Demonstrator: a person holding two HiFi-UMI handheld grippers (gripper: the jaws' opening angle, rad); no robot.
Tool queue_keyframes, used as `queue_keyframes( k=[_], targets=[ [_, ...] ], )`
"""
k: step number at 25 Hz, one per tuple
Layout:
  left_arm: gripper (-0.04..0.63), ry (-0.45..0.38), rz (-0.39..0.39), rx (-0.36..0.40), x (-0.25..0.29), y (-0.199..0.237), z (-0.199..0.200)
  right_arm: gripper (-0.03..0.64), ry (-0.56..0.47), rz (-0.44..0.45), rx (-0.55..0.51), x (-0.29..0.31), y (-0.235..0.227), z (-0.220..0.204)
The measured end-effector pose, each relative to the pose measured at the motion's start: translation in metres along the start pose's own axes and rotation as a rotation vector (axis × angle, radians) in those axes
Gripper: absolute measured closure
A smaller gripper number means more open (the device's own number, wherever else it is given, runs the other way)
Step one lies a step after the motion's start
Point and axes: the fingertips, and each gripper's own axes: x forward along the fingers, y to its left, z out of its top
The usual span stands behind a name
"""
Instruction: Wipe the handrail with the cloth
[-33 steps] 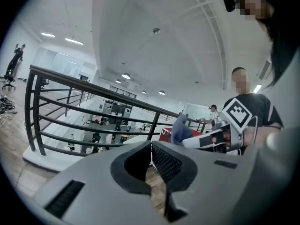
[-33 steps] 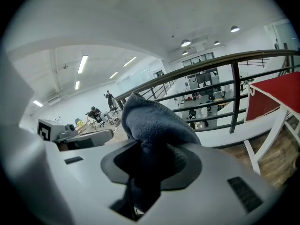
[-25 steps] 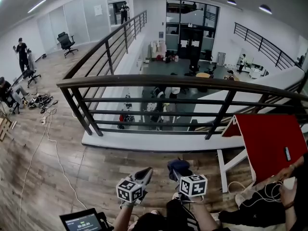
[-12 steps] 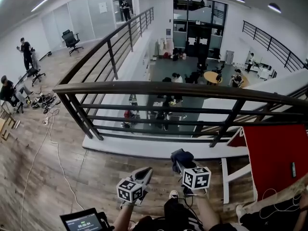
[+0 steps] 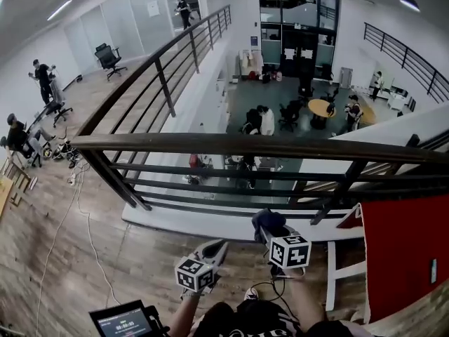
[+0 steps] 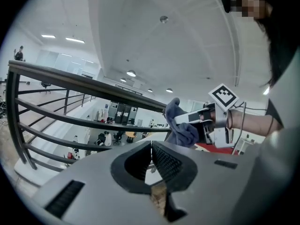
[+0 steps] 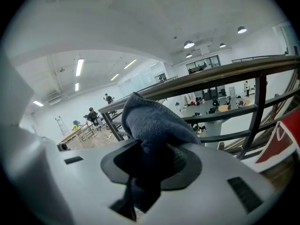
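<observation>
The right gripper (image 7: 151, 165) is clamped on the dark blue cloth (image 7: 152, 121), which bunches out past its tips. The left gripper (image 6: 151, 159) is closed on nothing and sits just to the right one's left, a little further back. Over the last second the handrail (image 5: 245, 144) has drawn nearer ahead of both grippers — the person has stepped up to it — but the cloth hangs short of the rail, so wiping has yet to start.
</observation>
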Motion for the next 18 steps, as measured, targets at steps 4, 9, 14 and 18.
queue_keyframes(
  k=[4, 9, 14, 18],
  targets=[
    [0.595, 0.001, 0.019, -0.015, 0.022, 0.017, 0.021, 0.508, 0.006, 0.021, -0.004, 0.027, -0.010, 0.028],
    [0.595, 0.014, 0.039, -0.021, 0.055, 0.015, 0.059, 0.508, 0.010, 0.031, -0.013, 0.034, -0.033, 0.082],
    [0.595, 0.026, 0.030, -0.019, 0.086, 0.030, 0.085, 0.508, -0.016, 0.026, -0.023, 0.054, -0.046, 0.129],
    [0.595, 0.027, -0.013, -0.032, 0.104, 0.068, 0.082, 0.508, -0.039, 0.005, -0.026, 0.097, -0.044, 0.147]
  ],
)
